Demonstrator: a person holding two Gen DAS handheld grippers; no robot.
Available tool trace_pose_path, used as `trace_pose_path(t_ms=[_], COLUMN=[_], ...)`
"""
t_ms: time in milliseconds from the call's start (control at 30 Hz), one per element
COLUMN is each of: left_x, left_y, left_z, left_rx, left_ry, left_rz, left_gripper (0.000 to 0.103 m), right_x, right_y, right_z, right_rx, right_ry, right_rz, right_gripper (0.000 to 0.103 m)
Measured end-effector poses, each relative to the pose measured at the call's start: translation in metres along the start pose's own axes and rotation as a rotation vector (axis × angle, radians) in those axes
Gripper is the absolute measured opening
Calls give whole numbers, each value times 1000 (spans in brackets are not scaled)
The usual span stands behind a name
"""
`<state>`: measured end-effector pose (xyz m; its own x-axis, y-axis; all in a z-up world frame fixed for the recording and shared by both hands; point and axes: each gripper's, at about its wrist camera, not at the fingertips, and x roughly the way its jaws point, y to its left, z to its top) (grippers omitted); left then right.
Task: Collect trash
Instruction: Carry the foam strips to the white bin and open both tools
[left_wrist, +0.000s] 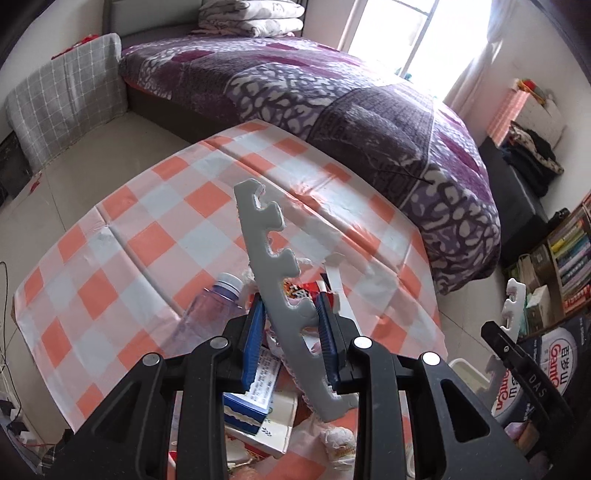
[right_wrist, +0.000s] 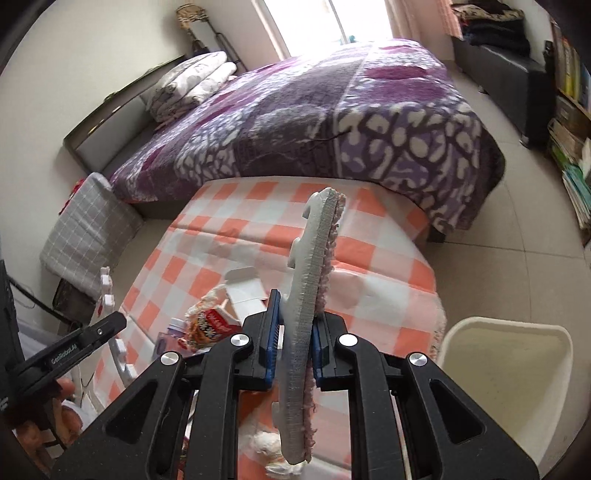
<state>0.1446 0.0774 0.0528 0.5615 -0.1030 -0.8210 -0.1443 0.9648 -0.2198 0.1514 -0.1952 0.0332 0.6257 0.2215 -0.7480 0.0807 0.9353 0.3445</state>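
Observation:
My left gripper (left_wrist: 291, 325) is shut on a grey notched foam strip (left_wrist: 275, 273), held above a table with an orange checked cloth (left_wrist: 147, 229). Under it lie a clear plastic bottle (left_wrist: 210, 302), a red snack packet (left_wrist: 303, 290), a blue-and-white box (left_wrist: 251, 391) and crumpled tissue (left_wrist: 338, 441). My right gripper (right_wrist: 293, 332) is shut on a second grey foam strip with a pink fuzzy face (right_wrist: 308, 306), held upright over the table (right_wrist: 388, 295). The snack packet (right_wrist: 210, 326), a white open carton (right_wrist: 243, 290) and the bottle (right_wrist: 170, 334) lie to its left.
A white bin (right_wrist: 506, 384) stands at the table's right, also in the left wrist view (left_wrist: 469, 373). A bed with a purple blanket (left_wrist: 332, 99) lies behind the table. A grey checked stool (left_wrist: 66, 107) is at the left; bookshelves (left_wrist: 569, 251) at the right.

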Motion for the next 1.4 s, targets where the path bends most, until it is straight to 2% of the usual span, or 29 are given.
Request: trace_pose_path(t_ms=[333,400,533,667,967,1200,1233,1300,1333,1400], left_x=[8,10,13,21,37,49,51,53,52,52], left_y=[-64,-76,-107,-137,-194,-225,-229,-234,-235,-234], left_z=[-29,-35,-51,-68,-107,-130,-132,-136,-137,-137], left_rx=[109,129,180,234,340,390,395,400,396,401], left_ry=[38,53,86,117,197,253,256,262,259,255], left_rz=[-87,-111,-163,-198,-277,-359,-371,-414,-432,-441], left_gripper=[28,28,28,29,29,30,33,63,68,70], right_x=[-28,-34,-50,-68,-96,-110,-112,-115,-117,-119], right_y=[-108,-128,-159,-180,-213,-225,-227,-228,-229,-230], right_z=[-8,-10,-18,-23,-25,-24,-24,-24,-25,-24], right_rx=[229,265,346,391,486,524,527,534,539,540], right_ry=[49,63,45,7,-67,-111,-118,-130,-141,-153], right_rz=[-206,-237,-279,-305,-320,-312,-311,-313,-313,-312], right_gripper=[15,20,53,69,85,85,85,89,89,89])
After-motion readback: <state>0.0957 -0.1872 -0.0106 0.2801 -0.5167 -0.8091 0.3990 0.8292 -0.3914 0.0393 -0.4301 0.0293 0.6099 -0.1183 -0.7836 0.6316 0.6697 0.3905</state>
